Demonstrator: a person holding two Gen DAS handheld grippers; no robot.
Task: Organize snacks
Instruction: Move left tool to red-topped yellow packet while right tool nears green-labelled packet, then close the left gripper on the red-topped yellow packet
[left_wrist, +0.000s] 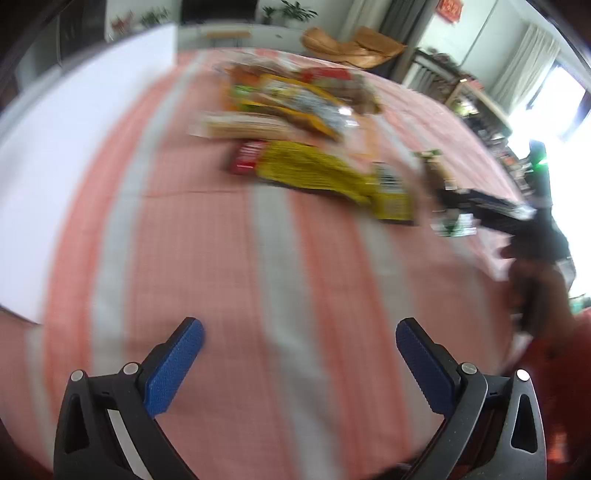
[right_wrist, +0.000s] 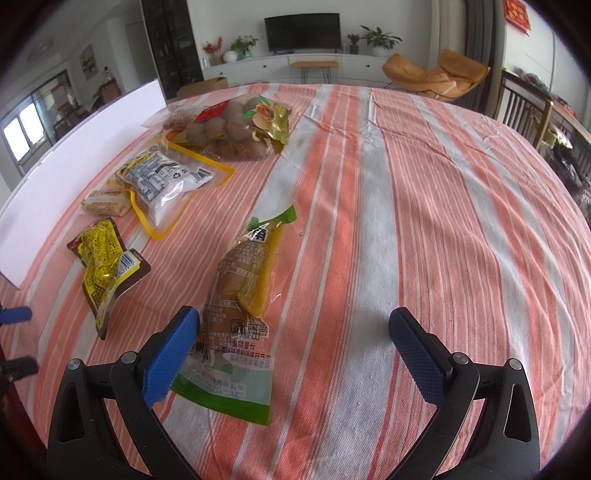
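Both grippers are spread wide and hold nothing. The right gripper (right_wrist: 293, 338) hovers over the green-edged snack pouch (right_wrist: 236, 299) lying on the striped tablecloth (right_wrist: 443, 221); the left gripper (left_wrist: 299, 341) hangs over bare cloth.

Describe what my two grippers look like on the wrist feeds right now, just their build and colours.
Both match. The left gripper and right gripper each have two black angular arms with triangular cut-outs and round silver pivot bolts. Each finger ends in a blue pad with a fine dimpled texture. No cables or printed markings show. In the left view, a bare hand grips the other handle beside an orange-red sleeve.
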